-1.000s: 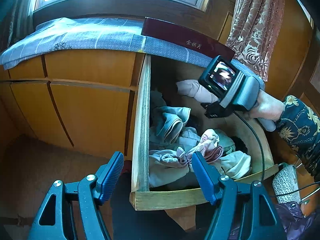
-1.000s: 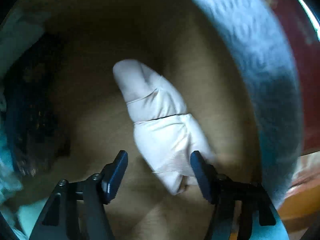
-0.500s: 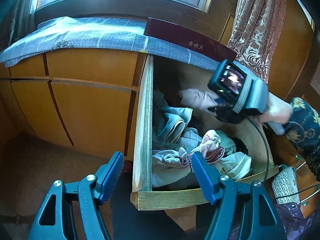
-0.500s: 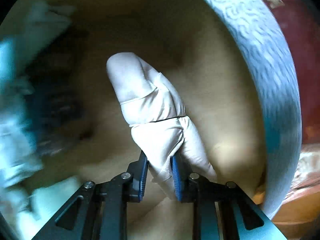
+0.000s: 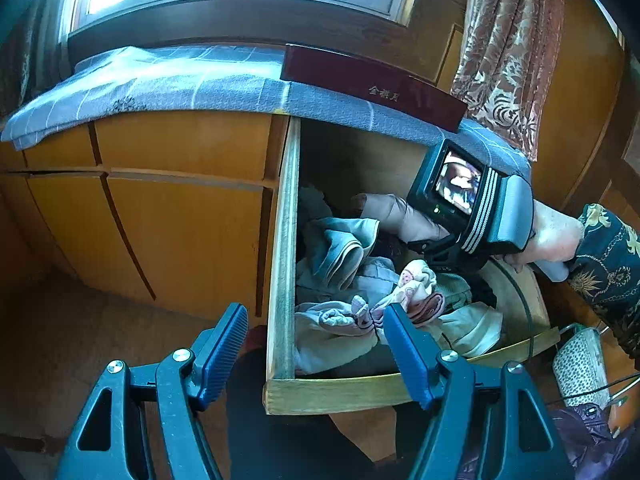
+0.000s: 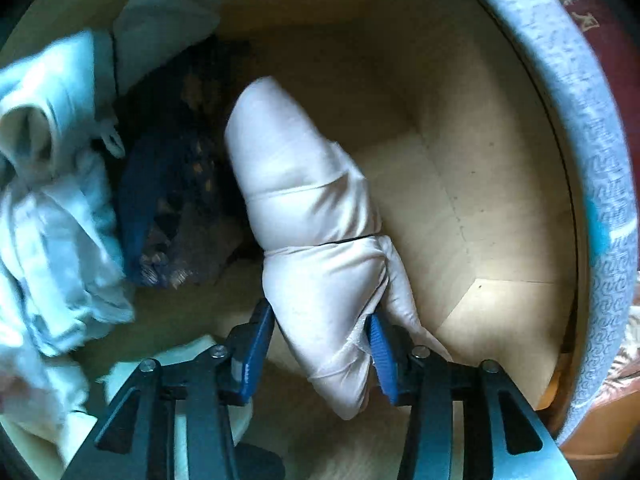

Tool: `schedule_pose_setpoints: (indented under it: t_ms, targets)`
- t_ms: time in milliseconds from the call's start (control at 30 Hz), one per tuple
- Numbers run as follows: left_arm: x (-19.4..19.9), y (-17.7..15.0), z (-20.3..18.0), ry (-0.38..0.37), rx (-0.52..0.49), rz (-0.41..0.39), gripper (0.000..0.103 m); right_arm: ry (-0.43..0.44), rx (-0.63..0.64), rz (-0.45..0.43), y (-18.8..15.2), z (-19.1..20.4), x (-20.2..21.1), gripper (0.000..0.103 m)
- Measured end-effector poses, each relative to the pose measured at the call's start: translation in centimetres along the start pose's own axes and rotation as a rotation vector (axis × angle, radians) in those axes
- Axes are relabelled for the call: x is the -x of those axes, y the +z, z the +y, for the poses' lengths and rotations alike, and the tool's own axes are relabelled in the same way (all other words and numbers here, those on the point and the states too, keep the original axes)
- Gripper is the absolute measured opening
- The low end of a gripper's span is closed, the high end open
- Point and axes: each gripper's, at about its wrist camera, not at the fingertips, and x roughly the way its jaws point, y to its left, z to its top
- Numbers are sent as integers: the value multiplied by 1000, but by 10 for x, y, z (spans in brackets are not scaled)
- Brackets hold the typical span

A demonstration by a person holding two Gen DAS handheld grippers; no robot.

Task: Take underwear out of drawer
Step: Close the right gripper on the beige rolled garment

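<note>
In the wooden drawer, pale, satiny folded underwear.

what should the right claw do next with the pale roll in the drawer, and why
Probably close firmly before lifting. The right claw straddles the pale roll and its jaws are opening, so the grip looks loose. The roll lies over the drawer floor; the left claw hangs open, empty.

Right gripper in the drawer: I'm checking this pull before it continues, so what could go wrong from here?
The right gripper is opening with the pale folded underwear between its jaws, so the bundle may slip out. The smooth fabric is held only at its near end. The dark garment beside it could snag.
</note>
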Motion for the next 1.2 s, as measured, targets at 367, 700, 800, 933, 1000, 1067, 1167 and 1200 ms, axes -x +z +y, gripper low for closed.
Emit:
schedule_pose_setpoints:
  t_ms: [367, 700, 800, 933, 1000, 1067, 1167, 1200]
  targets:
    - [-5, 7, -27, -31, -90, 14, 71, 68, -86, -20, 1, -14, -11, 41]
    - [-15, 22, -41, -98, -94, 61, 71, 71, -89, -20, 0, -21, -23, 41]
    - [-23, 26, -47, -77, -120, 94, 67, 72, -91, -20, 0, -21, -23, 41]
    - [-41, 29, -52, -89, -134, 172, 61, 73, -90, -18, 0, -20, -23, 41]
    - [-46, 31, -54, -80, -135, 189, 61, 74, -92, -19, 0, -19, -21, 41]
    - [-52, 31, -54, -77, -126, 215, 61, 78, -98, -19, -1, -19, -21, 41]
    - [-67, 33, -45, -101, -41, 290, 58, 79, -95, -17, -1, -17, -19, 41]
    - [-71, 34, -43, -98, -20, 313, 56, 79, -95, -17, -1, -17, -19, 41]
